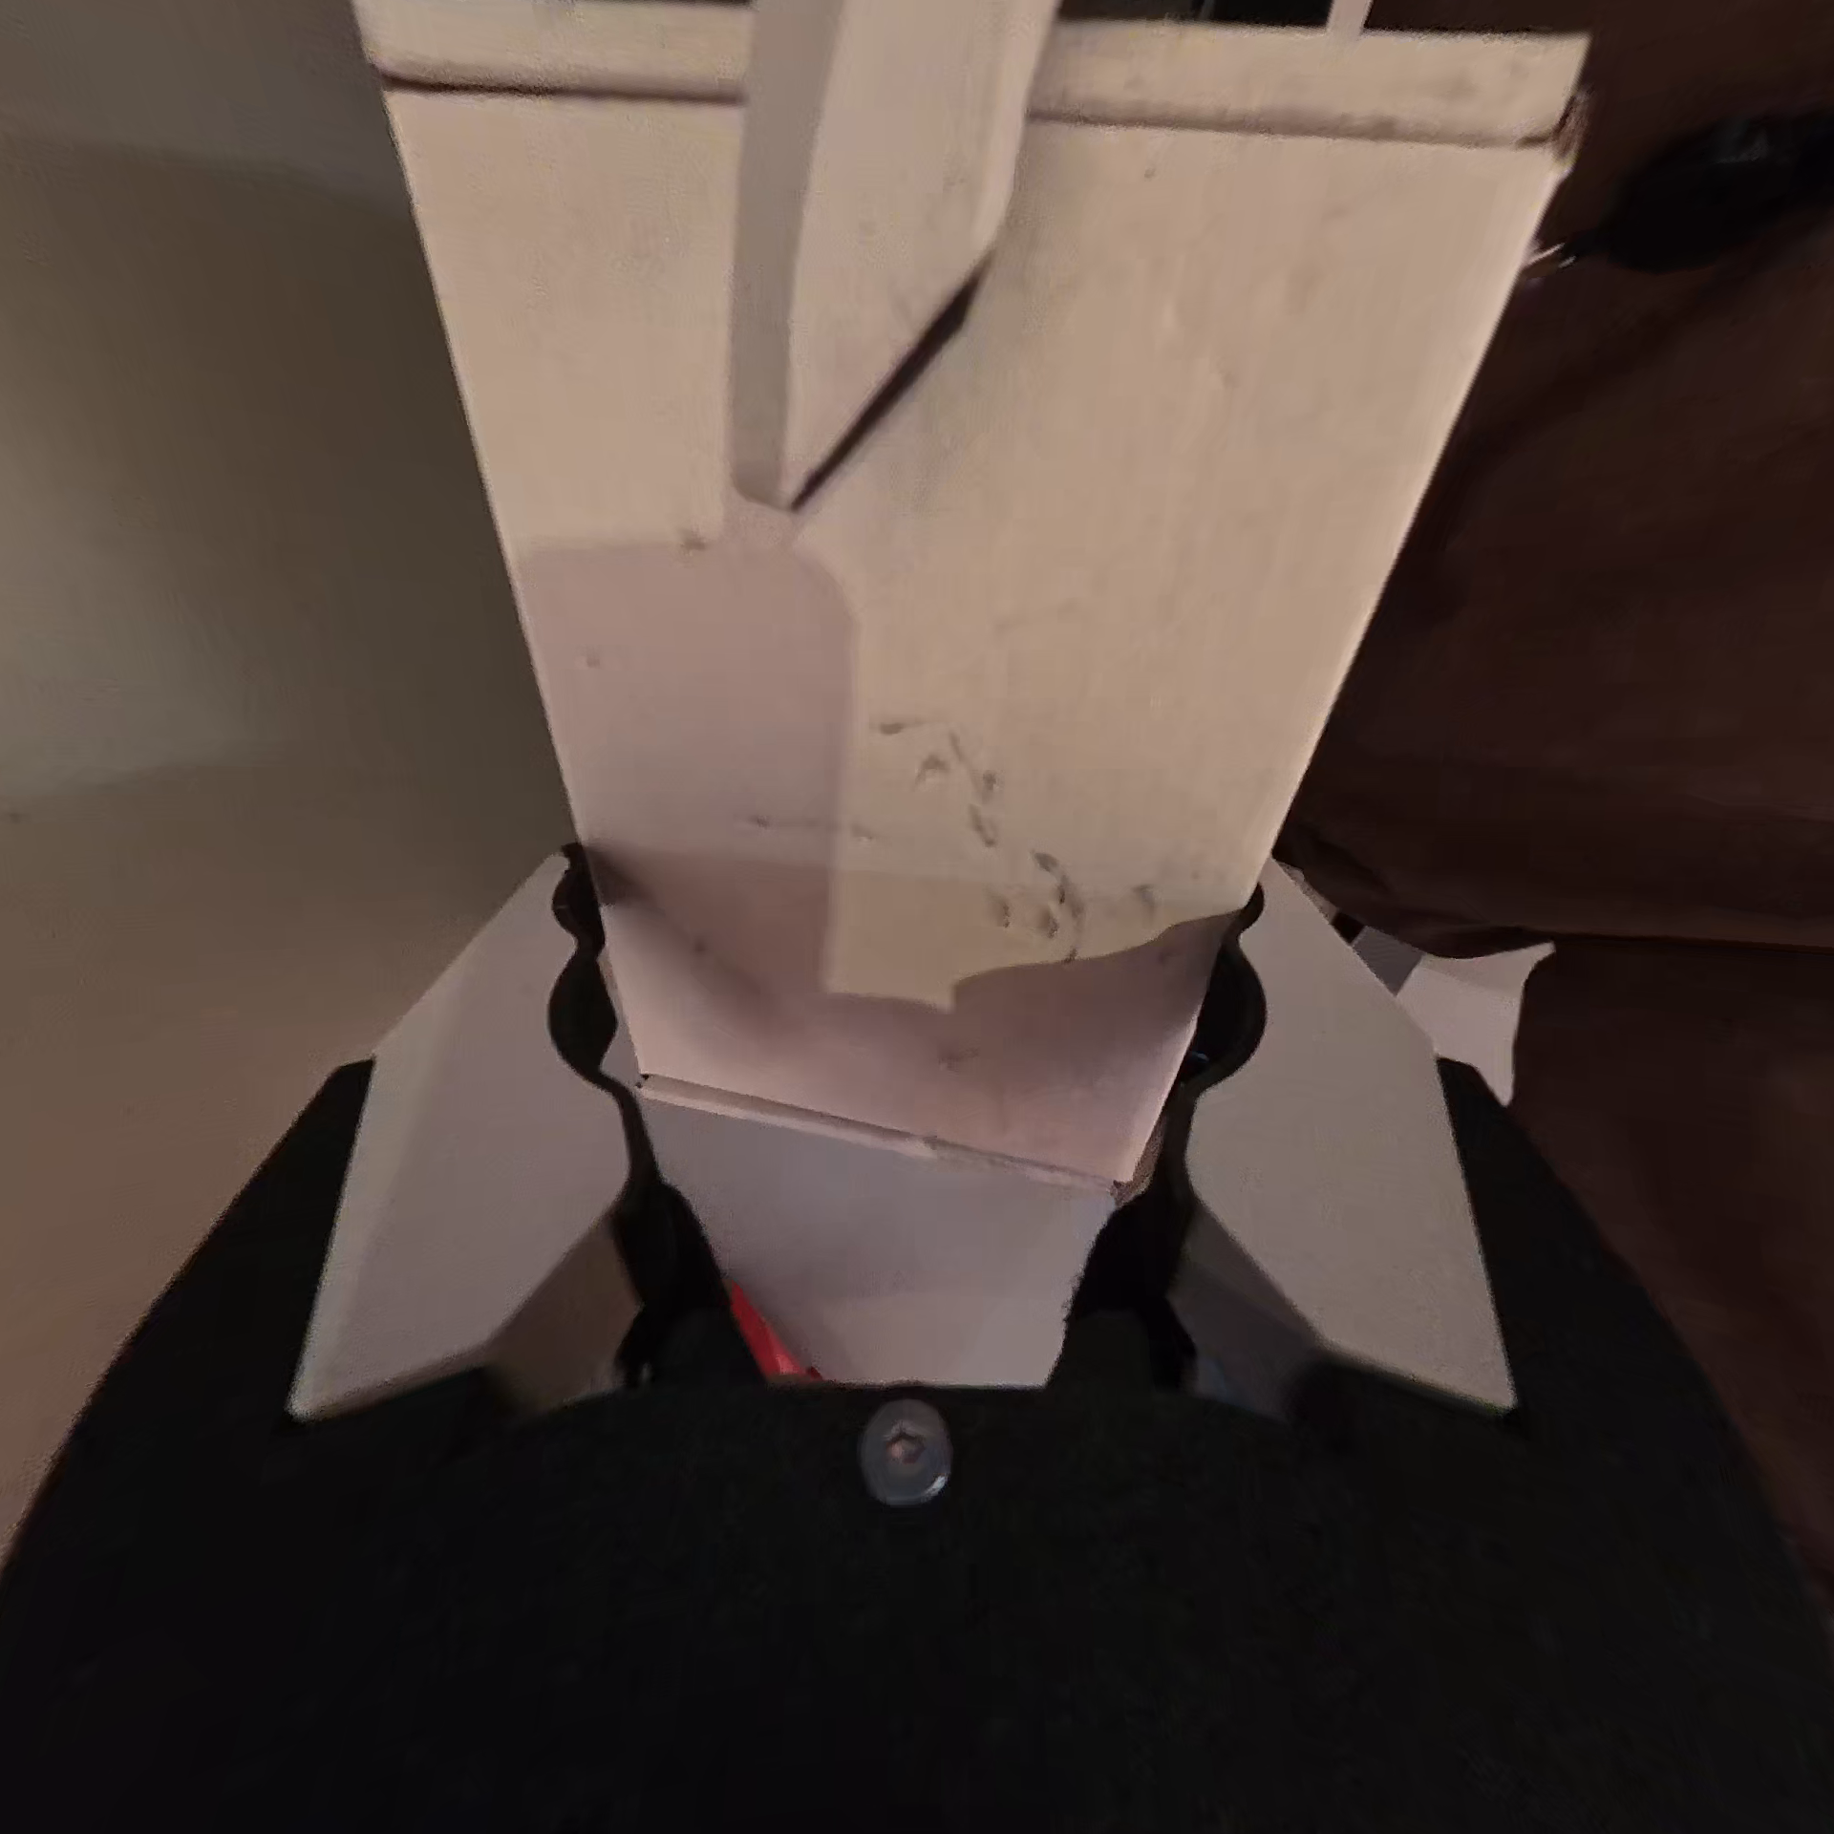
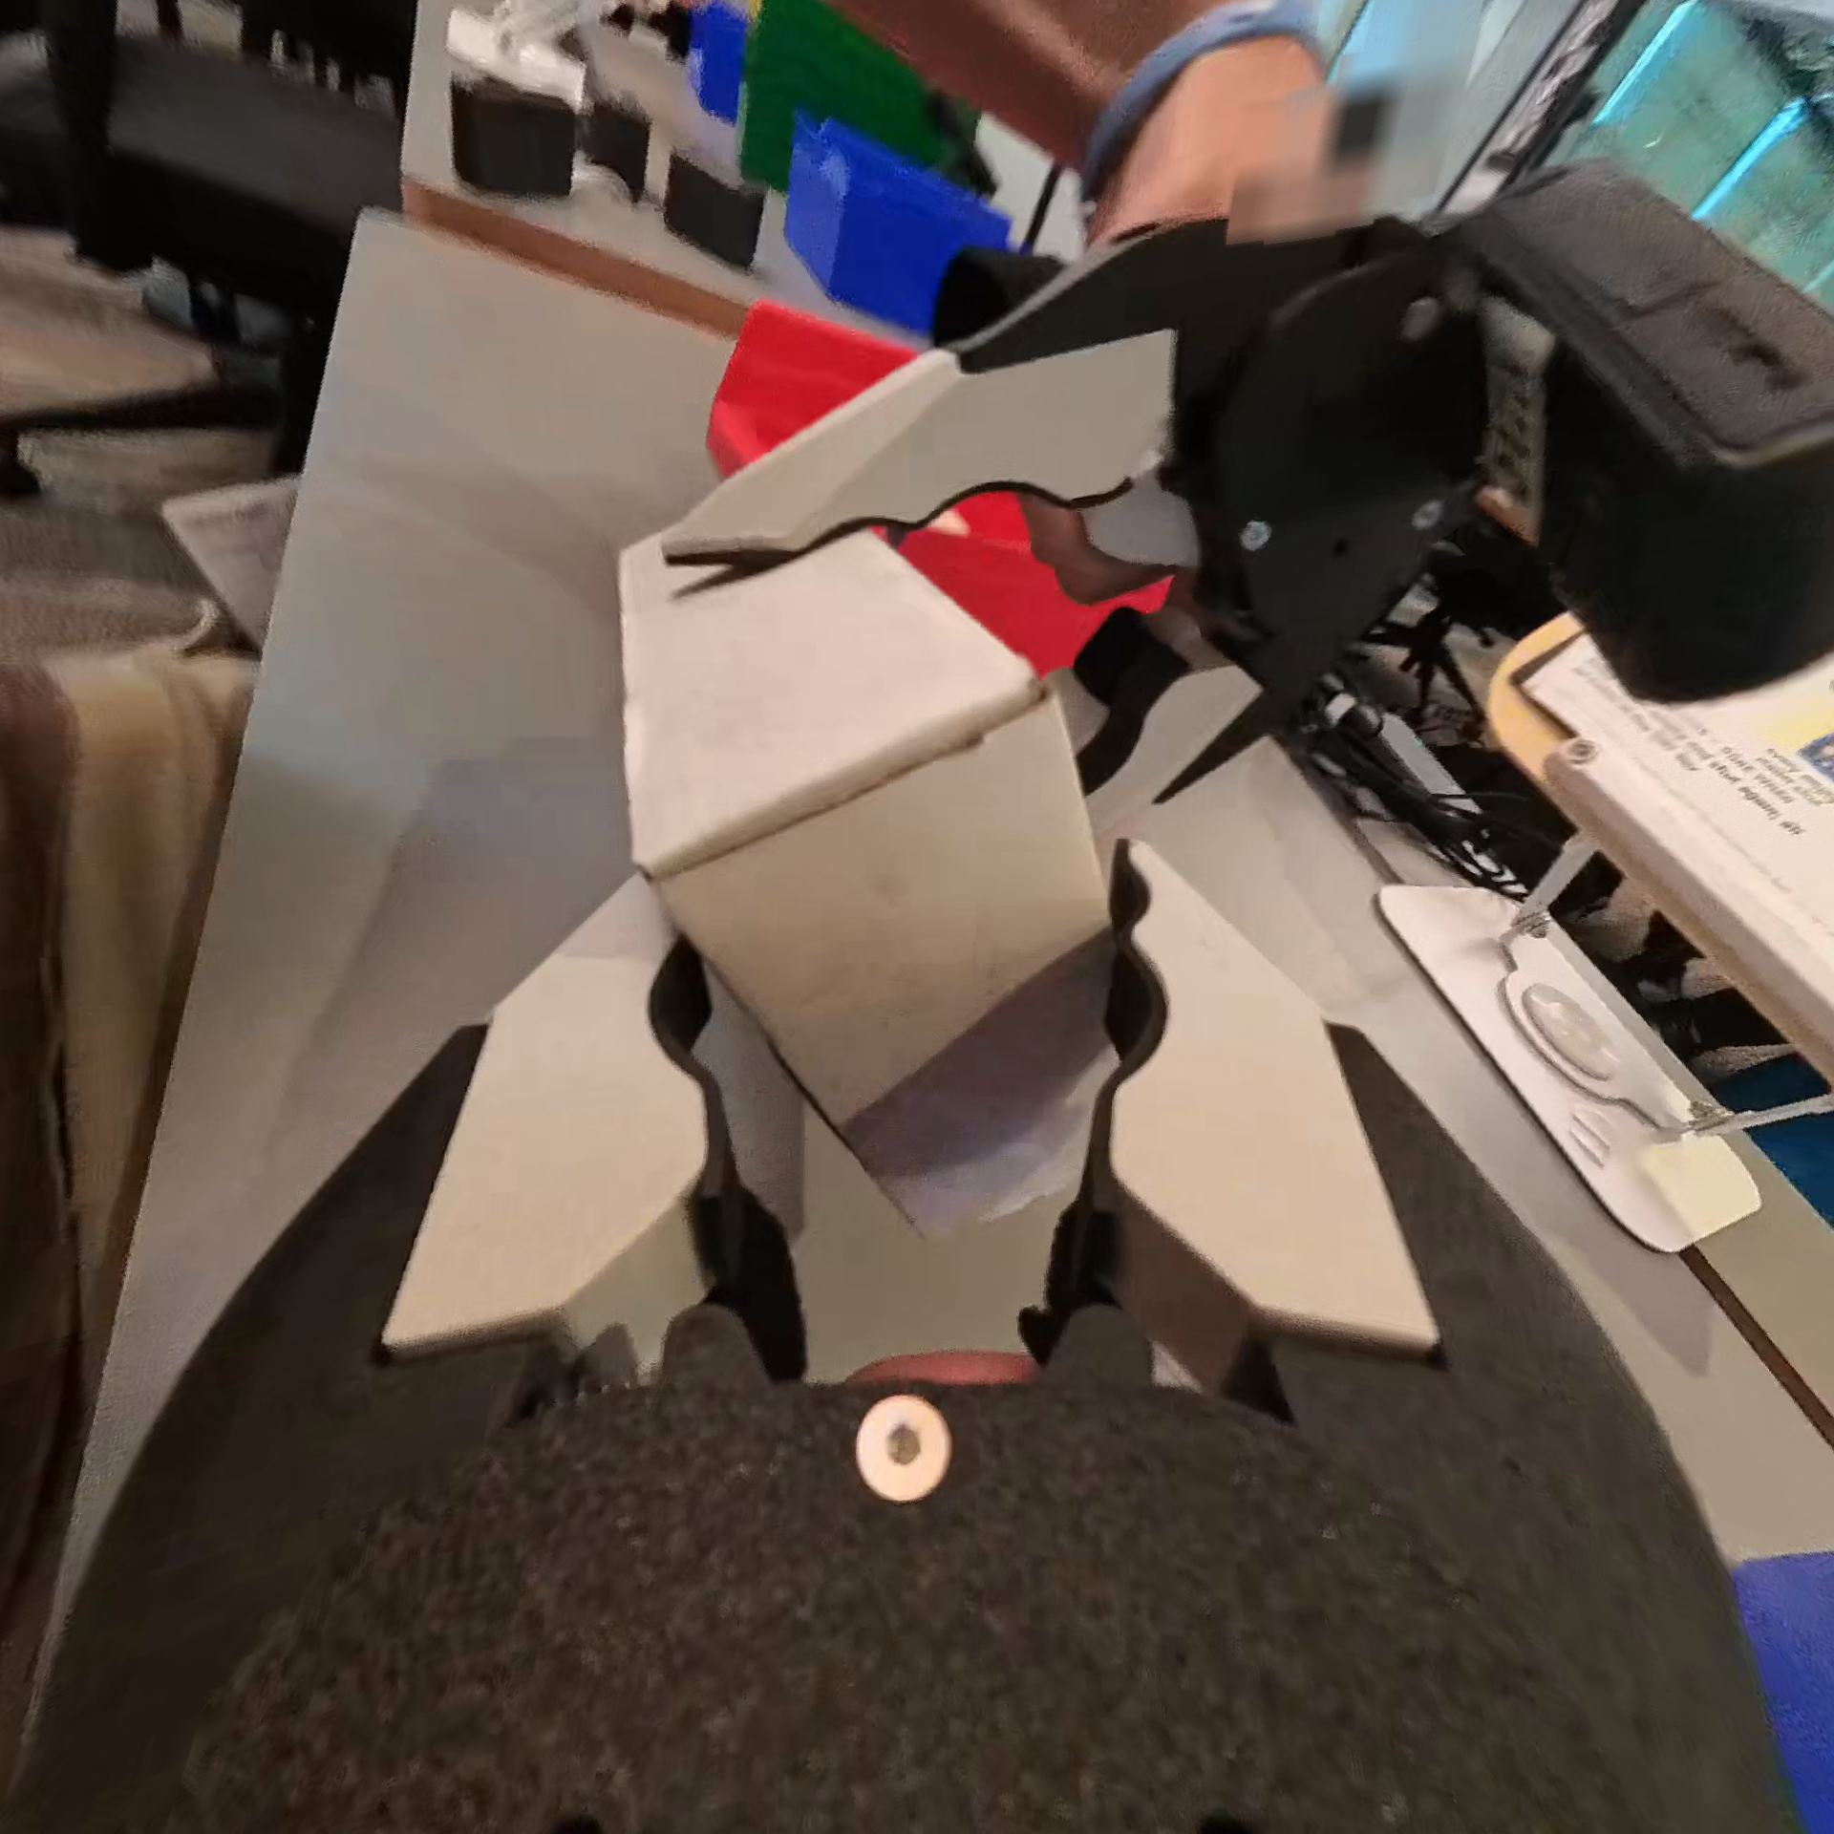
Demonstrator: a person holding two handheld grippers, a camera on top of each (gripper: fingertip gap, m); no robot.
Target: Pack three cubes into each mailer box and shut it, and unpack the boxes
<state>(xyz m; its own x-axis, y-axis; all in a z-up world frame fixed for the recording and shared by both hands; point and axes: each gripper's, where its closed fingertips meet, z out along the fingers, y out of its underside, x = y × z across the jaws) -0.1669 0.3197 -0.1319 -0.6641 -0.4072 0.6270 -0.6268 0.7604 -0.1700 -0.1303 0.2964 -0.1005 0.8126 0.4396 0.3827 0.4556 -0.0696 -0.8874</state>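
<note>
White mailer box (image 2: pixel 844 794) is off the table (image 2: pixel 1290 893), held in the air between both grippers, closed as far as shows, scuffed. In the right wrist view its long axis runs away from the camera, up and slightly left, with the near end tipped down into the right gripper (image 2: pixel 908 953). That gripper's fingers (image 2: pixel 586 1112) sit either side of the box's near end, clenched against its side faces, and a corner of the box pokes down between them. Left gripper (image 2: pixel 695 571) comes in from the upper right, angled down-left, with its tips pinched nearly together on the box's far top edge; a person's hand (image 2: pixel 1211 129) is behind it. In the left wrist view the box (image 1: pixel 992 645) fills the middle, long axis straight away from the camera, and the left gripper (image 1: pixel 908 928) has its fingers (image 1: pixel 466 1141) pressed on the two long sides of the near end. A loose flap (image 1: pixel 873 248) sticks out from the far part of the box face. Something red (image 1: pixel 769 1340) shows at the throat under the box; cannot tell what it is. Behind the box in the right view: a red bin (image 2: pixel 814 387), blue bins (image 2: pixel 873 228), and a green bin (image 2: pixel 824 89). A white stand with a paper sheet (image 2: pixel 1687 794) is at right.
</note>
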